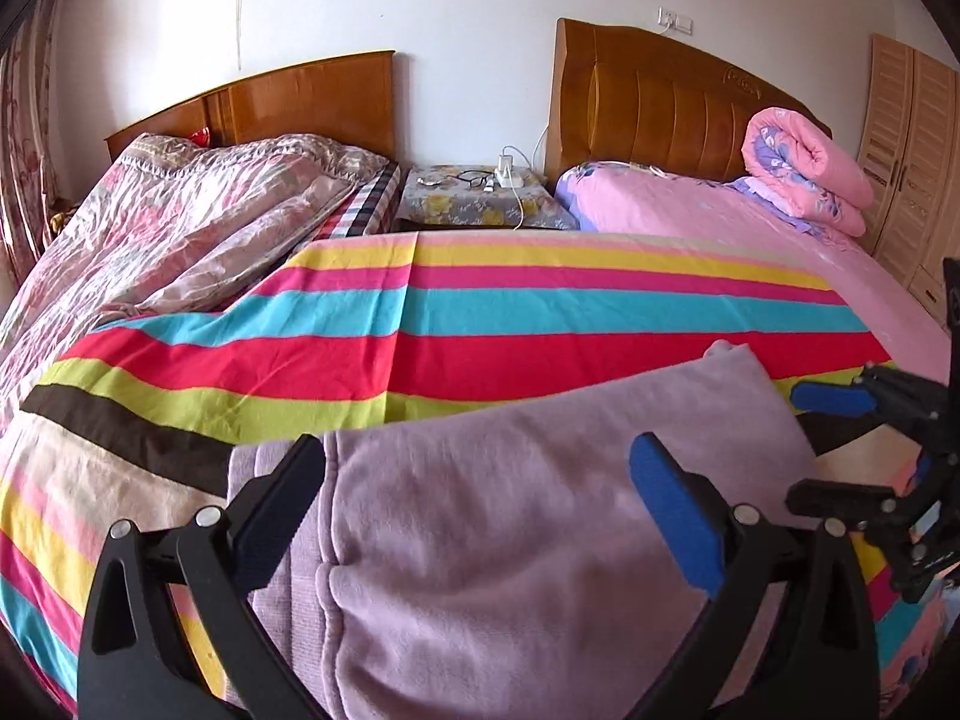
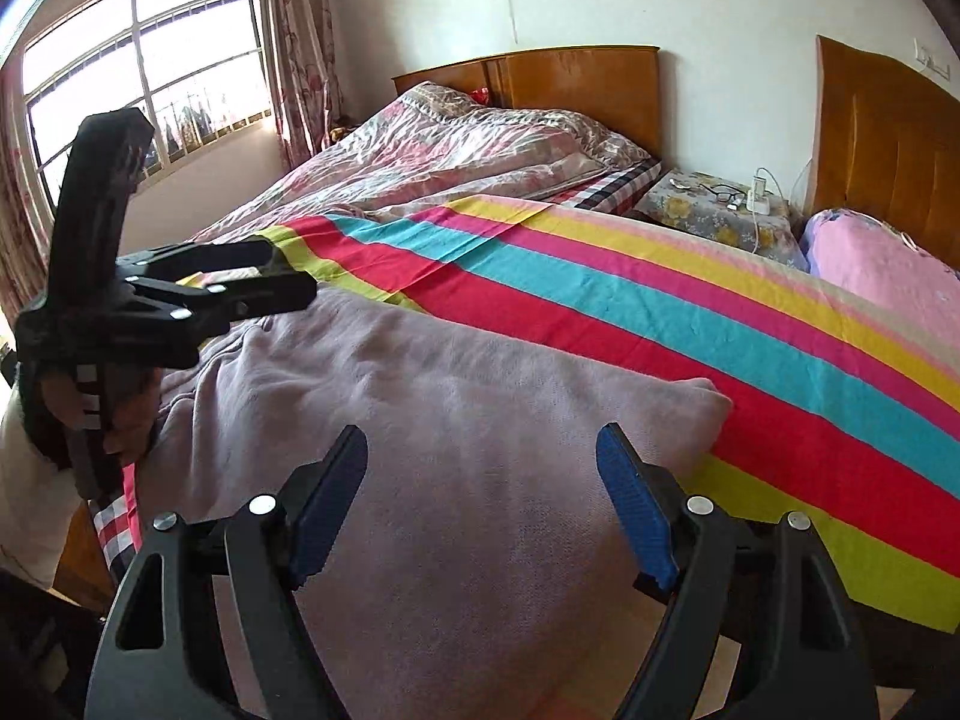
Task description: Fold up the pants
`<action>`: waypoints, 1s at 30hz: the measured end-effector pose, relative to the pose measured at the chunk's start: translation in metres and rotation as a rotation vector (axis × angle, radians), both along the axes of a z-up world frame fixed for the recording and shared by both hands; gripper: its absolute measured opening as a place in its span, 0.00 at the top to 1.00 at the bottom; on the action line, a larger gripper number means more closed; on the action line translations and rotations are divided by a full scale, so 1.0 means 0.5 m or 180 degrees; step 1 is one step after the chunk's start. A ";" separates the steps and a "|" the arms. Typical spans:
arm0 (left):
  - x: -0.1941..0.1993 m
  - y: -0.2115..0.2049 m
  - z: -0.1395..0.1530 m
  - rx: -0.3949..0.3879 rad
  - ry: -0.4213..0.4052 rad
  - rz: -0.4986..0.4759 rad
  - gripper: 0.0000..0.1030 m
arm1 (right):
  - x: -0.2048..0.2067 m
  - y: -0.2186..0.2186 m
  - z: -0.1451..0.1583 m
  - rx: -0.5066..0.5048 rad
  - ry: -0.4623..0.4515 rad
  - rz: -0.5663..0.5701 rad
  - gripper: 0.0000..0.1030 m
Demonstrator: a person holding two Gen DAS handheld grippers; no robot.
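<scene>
The mauve fleece pants (image 1: 528,516) lie flat on the striped sheet (image 1: 480,312) at the near edge of the bed, and they also show in the right wrist view (image 2: 420,420). My left gripper (image 1: 480,450) is open just above the pants, holding nothing. My right gripper (image 2: 483,444) is open above the pants' right part, empty. The right gripper shows at the right edge of the left wrist view (image 1: 804,444). The left gripper shows at the left of the right wrist view (image 2: 288,276), over the pants' left end.
A second bed with a floral quilt (image 1: 180,222) stands at the left. A nightstand (image 1: 480,198) with glasses and chargers sits between the headboards. A rolled pink quilt (image 1: 804,174) lies at the back right. A wardrobe (image 1: 912,150) and a window (image 2: 138,72) flank the room.
</scene>
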State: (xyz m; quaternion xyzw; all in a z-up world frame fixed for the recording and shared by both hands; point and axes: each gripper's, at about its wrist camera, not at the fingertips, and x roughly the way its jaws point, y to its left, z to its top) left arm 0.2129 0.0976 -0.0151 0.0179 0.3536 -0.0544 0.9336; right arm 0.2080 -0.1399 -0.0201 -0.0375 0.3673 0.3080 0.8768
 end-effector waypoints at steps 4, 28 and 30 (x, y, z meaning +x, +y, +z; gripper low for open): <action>-0.012 0.027 -0.021 -0.0170 -0.0077 0.0065 0.02 | 0.050 0.004 -0.031 -0.0138 0.0167 0.0125 0.16; 0.020 0.044 -0.046 -0.0316 0.0180 0.0129 0.01 | 0.081 -0.033 -0.005 0.0094 0.0099 -0.0495 0.14; 0.021 0.044 -0.046 -0.0304 0.0181 0.0131 0.01 | 0.048 0.001 -0.016 0.0025 0.0157 -0.0228 0.14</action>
